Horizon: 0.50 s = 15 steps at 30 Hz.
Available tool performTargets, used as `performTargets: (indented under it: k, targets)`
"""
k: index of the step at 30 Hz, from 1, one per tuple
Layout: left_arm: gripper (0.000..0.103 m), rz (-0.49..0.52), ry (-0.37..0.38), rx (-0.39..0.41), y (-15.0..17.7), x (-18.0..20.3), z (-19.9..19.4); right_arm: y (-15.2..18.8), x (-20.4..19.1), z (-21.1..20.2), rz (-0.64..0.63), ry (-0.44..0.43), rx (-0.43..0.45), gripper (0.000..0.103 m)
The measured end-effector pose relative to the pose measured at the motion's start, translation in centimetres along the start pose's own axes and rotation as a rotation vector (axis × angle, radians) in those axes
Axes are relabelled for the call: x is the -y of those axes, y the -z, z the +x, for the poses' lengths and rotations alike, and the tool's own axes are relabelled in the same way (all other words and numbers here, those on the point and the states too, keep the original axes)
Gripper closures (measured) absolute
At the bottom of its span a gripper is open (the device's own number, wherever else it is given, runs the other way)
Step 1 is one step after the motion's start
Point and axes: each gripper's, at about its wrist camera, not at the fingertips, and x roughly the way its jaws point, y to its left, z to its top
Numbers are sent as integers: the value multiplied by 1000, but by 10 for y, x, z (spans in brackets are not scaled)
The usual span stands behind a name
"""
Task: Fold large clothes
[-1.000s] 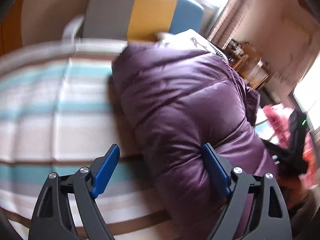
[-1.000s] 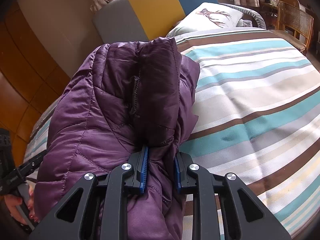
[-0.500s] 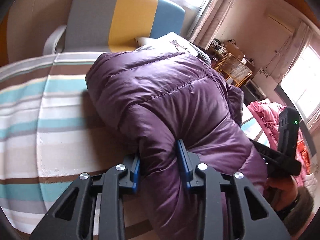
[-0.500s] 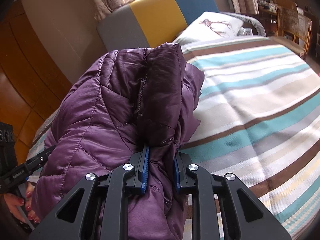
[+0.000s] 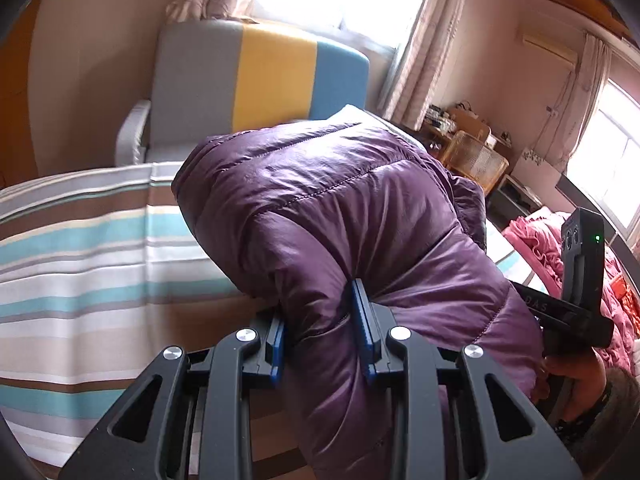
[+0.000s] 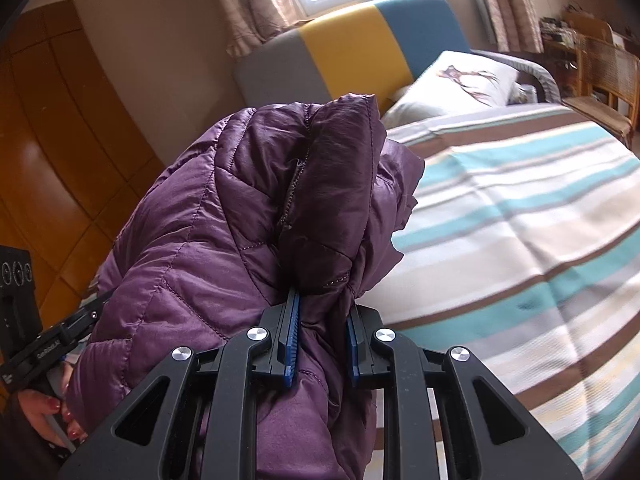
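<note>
The puffy, quilted purple down jacket (image 5: 340, 216) hangs bunched between the two tools above the striped brown, turquoise and cream bedcover (image 5: 88, 264), its far end drooping towards the cloth while the near edge is pinched up at both corners. The left gripper (image 5: 320, 332), whose jaws have just been closing, is now clenched on a thick fold of the shiny shell, the blue pads (image 5: 362, 320) sunk into the padding on either side. The right gripper (image 6: 320, 336) is likewise clamped on a gathered wad of the jacket near its zip seam, the fabric bulging out above and below the pads. In the left wrist view the other tool sits off to the right at the jacket's far side, held by a hand (image 5: 572, 384); in the right wrist view the left tool shows at the lower left, so the garment's long axis appears to run from one gripper across to the other, roughly crosswise to the way both point. Ahead of both lie the open bedcover, then the grey, yellow and blue headboard (image 6: 352, 48) and a white printed pillow (image 6: 460, 80). Neither hand is nearer the jacket; each holds one end, so the fold probably depends on carrying both ends forward together, keeping the span between them taut and level.
</note>
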Motion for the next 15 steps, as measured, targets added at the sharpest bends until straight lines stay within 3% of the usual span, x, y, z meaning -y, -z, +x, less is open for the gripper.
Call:
performTargets:
  k: [15]
  targets:
    - [75, -88, -115, 59, -4, -77, -52, -11, -86, 44, -89, -102, -25, 84]
